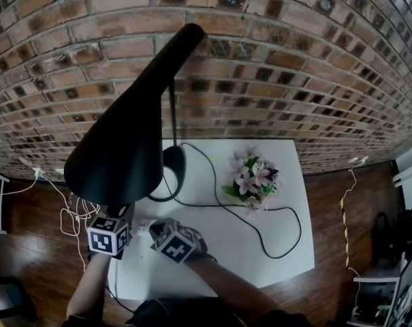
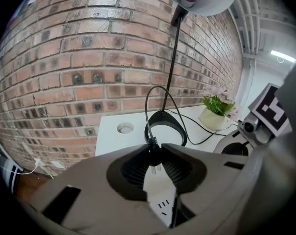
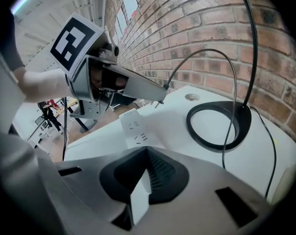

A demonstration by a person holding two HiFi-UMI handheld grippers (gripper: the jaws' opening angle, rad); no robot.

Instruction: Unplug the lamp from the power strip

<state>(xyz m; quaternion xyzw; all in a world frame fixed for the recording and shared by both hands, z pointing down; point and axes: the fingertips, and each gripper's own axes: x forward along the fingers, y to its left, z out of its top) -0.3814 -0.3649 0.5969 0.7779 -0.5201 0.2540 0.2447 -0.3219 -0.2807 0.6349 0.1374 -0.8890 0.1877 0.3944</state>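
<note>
plug out of strip, lifted | left gripper jaws clamp plug | right gripper jaws pinch strip | unplugging looks done

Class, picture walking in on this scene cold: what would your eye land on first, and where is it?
The big black lamp shade looms over the left side of the white table, against a red brick wall. Pink flowers sit mid-table beside the lamp's looping black cord. At the near left edge, the left hand-held gripper pinches the lamp's plug close to a white power strip.
</note>
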